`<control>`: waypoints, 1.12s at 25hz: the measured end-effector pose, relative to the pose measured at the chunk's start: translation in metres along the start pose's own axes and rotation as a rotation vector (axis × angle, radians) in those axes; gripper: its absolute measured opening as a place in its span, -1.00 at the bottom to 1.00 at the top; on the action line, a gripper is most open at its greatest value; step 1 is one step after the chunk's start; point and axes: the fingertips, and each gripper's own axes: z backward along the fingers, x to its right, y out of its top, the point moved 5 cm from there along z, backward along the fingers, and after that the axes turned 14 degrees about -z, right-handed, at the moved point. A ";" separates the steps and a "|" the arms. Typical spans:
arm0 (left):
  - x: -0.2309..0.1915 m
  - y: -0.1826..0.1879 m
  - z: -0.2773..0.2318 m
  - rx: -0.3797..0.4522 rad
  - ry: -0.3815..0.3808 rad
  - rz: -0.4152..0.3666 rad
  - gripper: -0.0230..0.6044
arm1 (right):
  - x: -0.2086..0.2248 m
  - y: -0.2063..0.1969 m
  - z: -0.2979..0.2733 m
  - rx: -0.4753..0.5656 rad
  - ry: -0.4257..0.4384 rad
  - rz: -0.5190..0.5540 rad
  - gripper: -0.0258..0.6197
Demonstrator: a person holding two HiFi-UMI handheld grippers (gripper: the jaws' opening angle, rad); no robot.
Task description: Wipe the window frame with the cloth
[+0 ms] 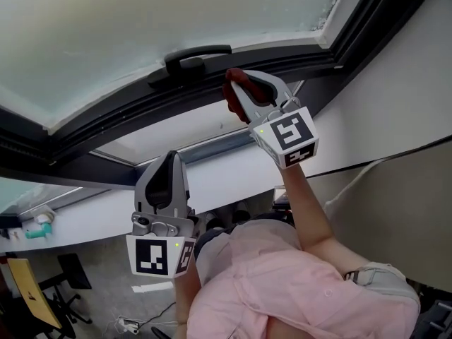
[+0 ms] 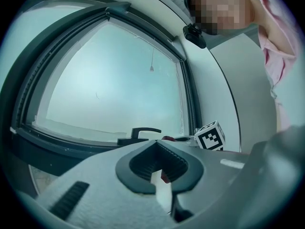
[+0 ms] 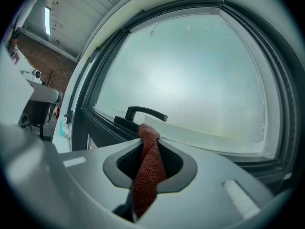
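A dark window frame runs across the head view, with a black handle on it. My right gripper is shut on a red-brown cloth, whose bunched end sits against the frame just right of the handle. In the right gripper view the cloth hangs between the jaws, with the handle right behind it. My left gripper is lower and to the left, away from the frame, shut with nothing in it. The left gripper view shows the handle and the right gripper's marker cube.
Frosted glass fills the pane. A white sill and white wall border the frame. Below are the person's pink shirt, a ledge with a teal bottle and a yellow chair.
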 end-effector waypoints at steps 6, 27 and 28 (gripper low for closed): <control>0.022 -0.005 -0.003 -0.003 -0.017 0.014 -0.94 | 0.005 0.004 0.001 -0.012 0.058 0.024 -0.73; 0.000 -0.016 -0.008 -0.015 -0.090 0.019 -0.94 | 0.015 0.000 0.005 -0.027 -0.009 0.009 -0.73; 0.002 -0.016 -0.009 -0.013 -0.098 0.024 -0.94 | 0.017 0.000 0.006 -0.026 -0.012 0.006 -0.73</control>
